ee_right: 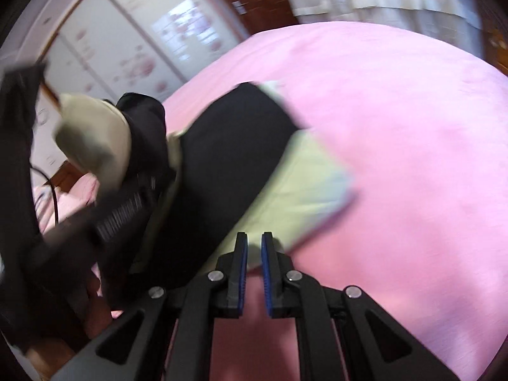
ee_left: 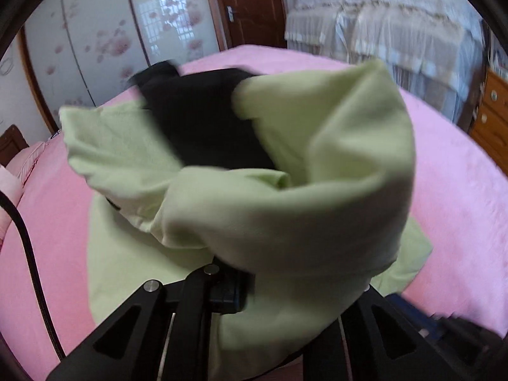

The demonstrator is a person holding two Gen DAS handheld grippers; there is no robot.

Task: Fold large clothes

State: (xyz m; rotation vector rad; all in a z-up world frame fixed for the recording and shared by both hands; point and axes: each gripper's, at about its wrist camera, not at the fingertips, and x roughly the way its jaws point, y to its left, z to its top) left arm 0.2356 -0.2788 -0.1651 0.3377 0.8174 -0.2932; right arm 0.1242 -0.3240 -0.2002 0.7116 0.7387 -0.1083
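A light green garment [ee_left: 317, 190] with a black panel [ee_left: 203, 120] lies on the pink bed [ee_left: 460, 190]. One bunched fold of it is lifted and drapes over my left gripper [ee_left: 270, 279], hiding the fingertips. Only the left finger [ee_left: 228, 295] shows beside the cloth, and the gripper looks shut on the fold. In the right wrist view the green cloth [ee_right: 304, 184] and its black part [ee_right: 228, 158] spread over the bed [ee_right: 397, 158]. My right gripper [ee_right: 254, 247] hovers just above the garment's near edge, jaws almost together with nothing between them. The raised fold [ee_right: 85, 136] is blurred at the left.
A wardrobe with flowered sliding doors [ee_left: 111, 41] and a brown door [ee_left: 250, 6] stand behind the bed. A second bed under a lace cover [ee_left: 397, 25] and a wooden drawer unit [ee_left: 492, 117] are at the right. A black cable [ee_left: 28, 247] runs at the left.
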